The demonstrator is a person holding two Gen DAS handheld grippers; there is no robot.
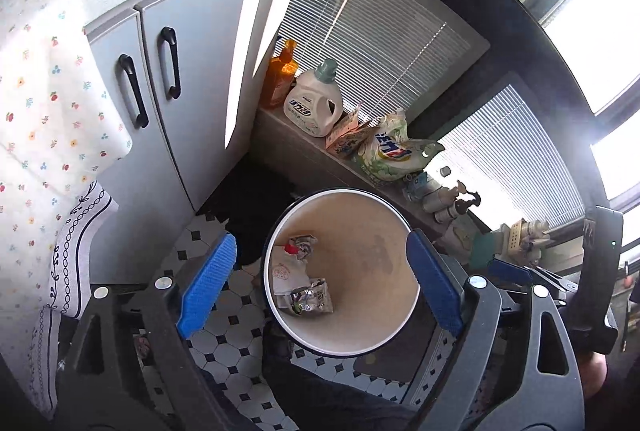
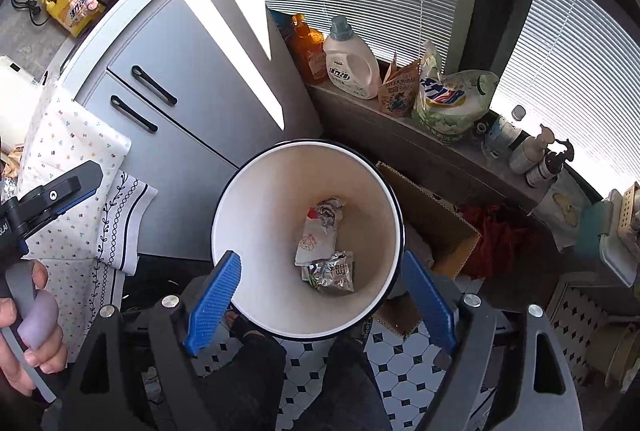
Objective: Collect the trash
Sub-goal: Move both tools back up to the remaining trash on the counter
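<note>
Since the wrappers (image 2: 325,255) already lie in the bin (image 2: 240,191), both the left gripper (image 1: 320,289) and right gripper (image 2: 320,297) hover with fingers apart, holding nothing.

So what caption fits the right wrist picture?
Open right gripper above a white bin holding crumpled wrappers.
</note>
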